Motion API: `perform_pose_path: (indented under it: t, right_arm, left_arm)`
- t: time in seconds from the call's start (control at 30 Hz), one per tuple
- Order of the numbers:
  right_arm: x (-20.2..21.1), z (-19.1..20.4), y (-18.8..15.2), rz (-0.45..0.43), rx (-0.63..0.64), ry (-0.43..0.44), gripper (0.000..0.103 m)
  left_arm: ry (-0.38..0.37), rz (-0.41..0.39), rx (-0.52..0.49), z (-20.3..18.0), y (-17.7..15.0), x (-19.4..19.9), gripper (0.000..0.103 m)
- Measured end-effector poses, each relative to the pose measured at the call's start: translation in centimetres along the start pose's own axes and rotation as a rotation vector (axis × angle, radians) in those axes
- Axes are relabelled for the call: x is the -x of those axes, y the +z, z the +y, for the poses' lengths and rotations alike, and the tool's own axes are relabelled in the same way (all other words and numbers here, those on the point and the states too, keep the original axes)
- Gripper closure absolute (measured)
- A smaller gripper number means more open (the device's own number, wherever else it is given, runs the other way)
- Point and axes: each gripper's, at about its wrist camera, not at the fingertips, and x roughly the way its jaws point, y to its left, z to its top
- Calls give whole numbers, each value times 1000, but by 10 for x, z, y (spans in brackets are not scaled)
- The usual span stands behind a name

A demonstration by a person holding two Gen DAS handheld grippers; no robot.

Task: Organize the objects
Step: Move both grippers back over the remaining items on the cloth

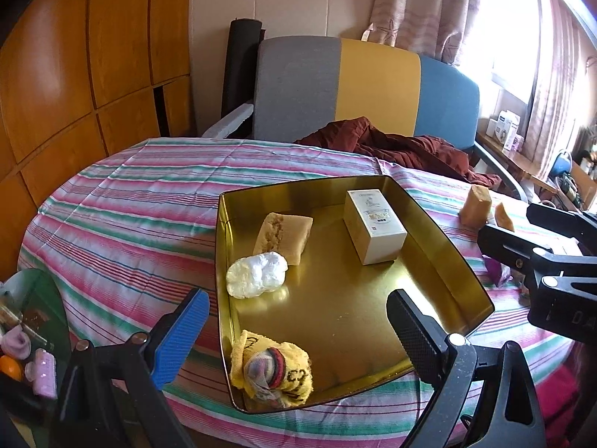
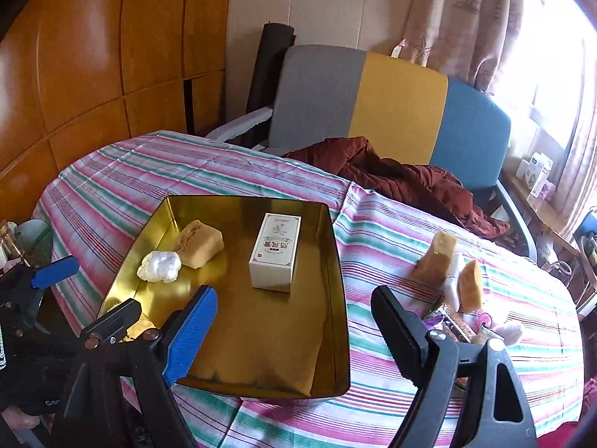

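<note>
Left wrist view: the left gripper (image 1: pixel 294 328) is held wide apart w/ nothing between its fingers, above the near edge of the gold tray (image 1: pixel 373 321). The tray is set on a striped cloth (image 1: pixel 130 209); its far rim is near a maroon garment (image 1: pixel 391 145), w/ bare cloth open to the left. Inside the tray are seen a white box (image 1: pixel 374 226) toward the far right, a tan sponge block (image 1: pixel 283 237), a white plastic wad (image 1: pixel 257 274) touching that block, and a yellow cloth bundle (image 1: pixel 272 371) in the near left corner. Two tan blocks (image 1: pixel 475 207) are stood on the cloth right of the tray, apart from it. The right gripper (image 1: pixel 552 254) is seen at the right edge; its opening can't be told here.

Right wrist view: the right gripper (image 2: pixel 294 332) is spread wide, empty, over the tray's near right rim. The box, block & wad are seen again in the tray. Small packets (image 2: pixel 453 323) are piled by the tan blocks, right of the tray. Bare striped cloth is left between the tray's right wall and that pile.
</note>
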Motion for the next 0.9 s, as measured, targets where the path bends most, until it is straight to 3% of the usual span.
perform_pose_path:
  t: [0.9]
  right_arm:
    - [-9,-51,-23,43,-89,-90,17]
  left_arm:
    - [-43,18,-104,-41,4,-4,6]
